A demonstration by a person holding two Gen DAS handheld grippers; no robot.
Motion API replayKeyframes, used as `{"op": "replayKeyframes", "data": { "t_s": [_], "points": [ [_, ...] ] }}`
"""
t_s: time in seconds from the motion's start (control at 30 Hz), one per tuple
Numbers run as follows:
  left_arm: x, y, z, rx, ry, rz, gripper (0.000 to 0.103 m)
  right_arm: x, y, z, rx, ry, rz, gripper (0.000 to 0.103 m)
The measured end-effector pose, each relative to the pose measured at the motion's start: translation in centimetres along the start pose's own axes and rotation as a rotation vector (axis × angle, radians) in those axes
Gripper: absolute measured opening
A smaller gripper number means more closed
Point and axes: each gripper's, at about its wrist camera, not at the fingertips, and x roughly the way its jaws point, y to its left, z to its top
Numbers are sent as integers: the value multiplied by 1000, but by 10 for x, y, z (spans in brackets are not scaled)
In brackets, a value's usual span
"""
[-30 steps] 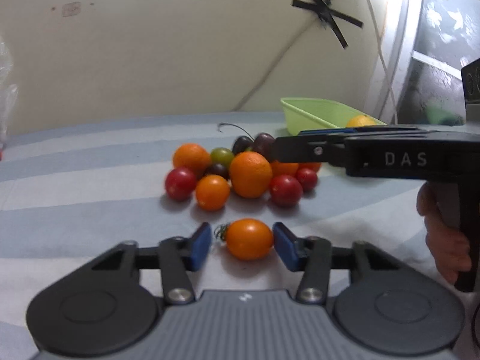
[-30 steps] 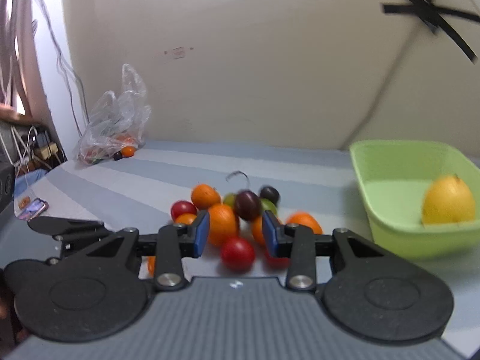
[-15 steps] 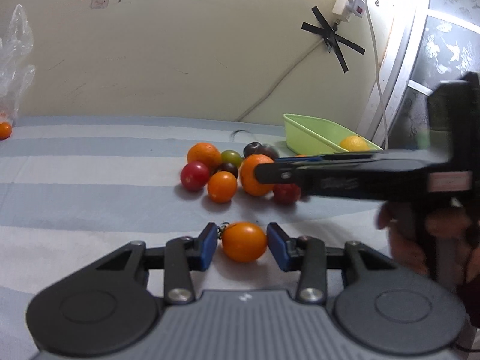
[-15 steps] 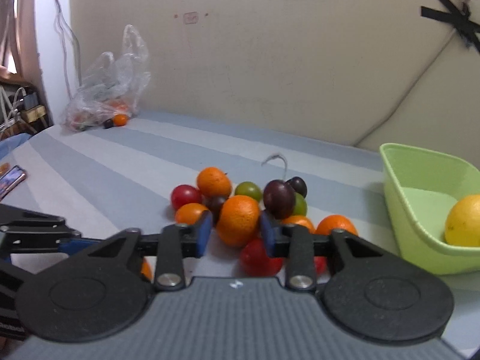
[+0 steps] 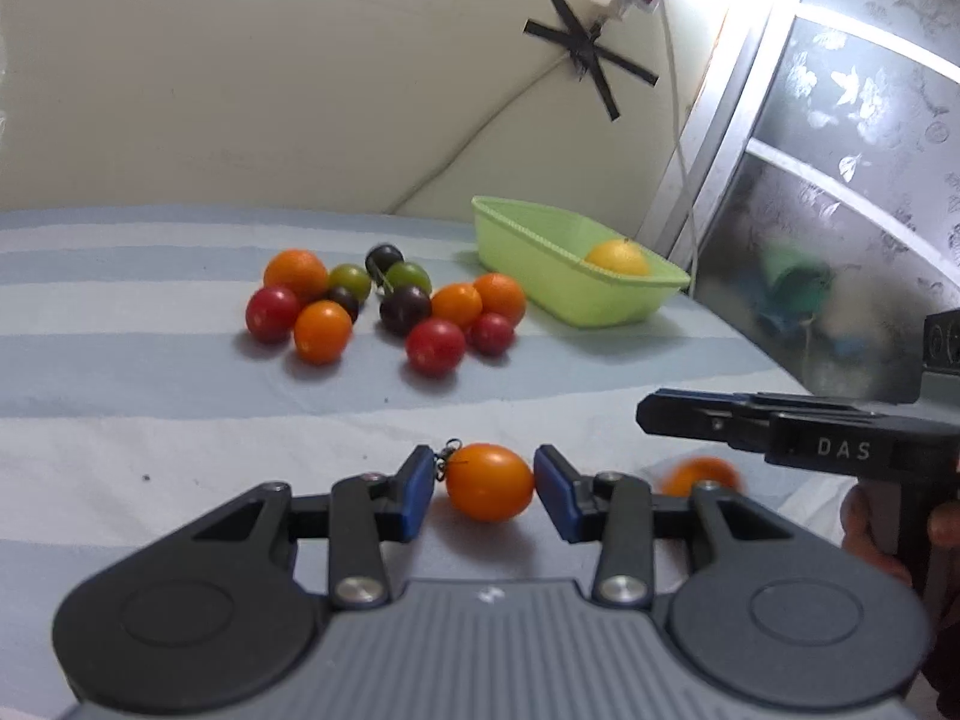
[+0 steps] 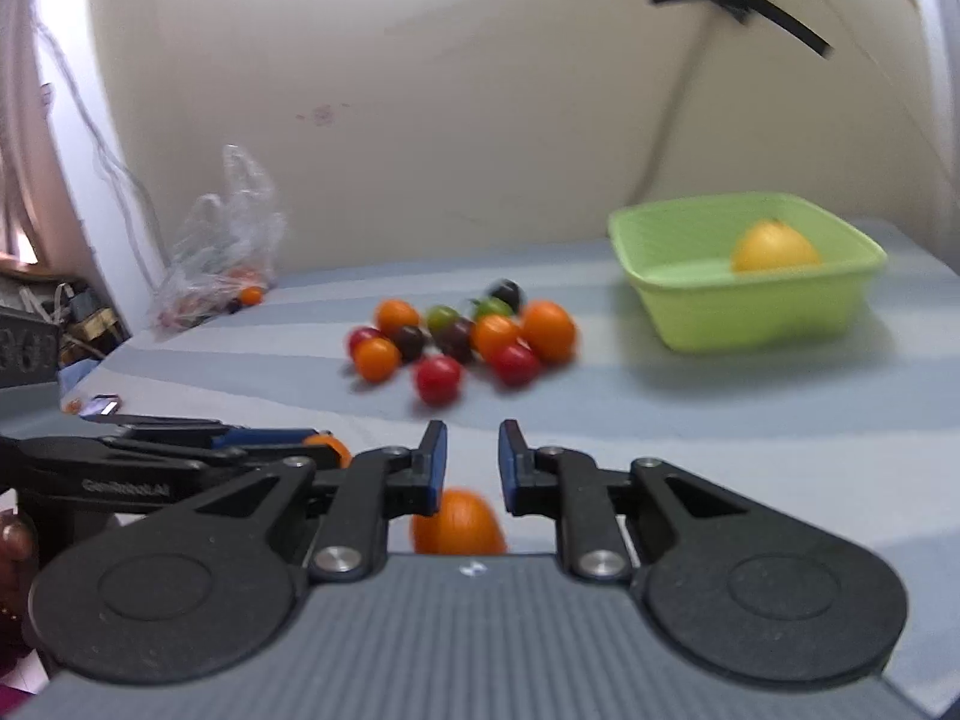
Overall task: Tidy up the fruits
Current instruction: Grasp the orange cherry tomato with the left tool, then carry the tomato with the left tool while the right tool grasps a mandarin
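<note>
Striped bedding (image 5: 150, 396) fills the frame's lower half. Left gripper (image 5: 485, 486) brackets an orange tomato (image 5: 489, 482), pads parted; right gripper (image 6: 469, 461) gapes empty. Squeezing gently should avoid bruising before reaching the green basket (image 5: 540, 252), upper right.

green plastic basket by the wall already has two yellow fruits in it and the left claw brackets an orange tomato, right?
Not quite: the green plastic basket holds one yellow round fruit, as the right wrist view shows. The left claw does bracket the orange oval tomato.

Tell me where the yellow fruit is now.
The yellow fruit lies inside the green basket, at the right of both views, beyond the fruit pile.
</note>
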Motion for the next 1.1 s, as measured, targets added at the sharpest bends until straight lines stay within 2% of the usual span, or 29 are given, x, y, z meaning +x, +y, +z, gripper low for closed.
{"op": "replayKeyframes", "data": {
  "t_s": [0.1, 0.17, 0.23, 0.27, 0.33, 0.4, 0.47, 0.5, 0.57, 0.6, 0.7, 0.8, 0.87, 0.97, 1.1],
  "points": [
    [-4, -3, -1, 0, -10, 10, 39, -1, -2, -4, 24, 10, 18, 24],
    [-7, -5, -2, 8, -18, 12, 42, -5, -1, -8, 16, 7, 27, 31],
    [-7, -6, -1, 20, -11, 22, 42, -9, 2, -11, 5, 5, 38, 51],
    [-6, -7, -1, 24, -4, 30, 42, -12, 3, -13, -3, -4, 38, 54],
    [-3, -8, -2, 27, 6, 39, 42, -25, 3, -16, -32, -42, 31, 55],
    [1, -10, -5, 33, 4, 34, 42, -38, -1, -21, -36, -140, -22, 58],
    [4, -11, -5, 29, 2, 38, 42, -43, -14, -24, 53, -279, -70, 61],
    [4, -11, -4, 31, -5, 38, 44, -40, -22, -21, 154, -319, -90, 61],
    [5, -11, -4, 31, 3, 48, 47, -32, -39, -15, 376, -375, -55, 62],
    [4, -10, -4, 26, 4, 44, 47, -26, -42, -12, 413, -376, -36, 62],
    [6, -6, -1, 3, 5, 38, 49, -16, -37, 7, 366, -420, -29, 63],
    [8, -6, 3, 13, 7, 56, 49, -9, -29, 25, 270, -467, -39, 75],
    [6, -7, 3, 15, 5, 57, 49, -2, -25, 30, 216, -484, -61, 75],
    [-1, -10, 2, 11, -13, 42, 49, -11, -37, 28, 247, -501, -75, 75],
    [-12, -22, 3, 36, -35, 21, 49, -30, -58, 20, 287, -476, -106, 75]
  ]
}}
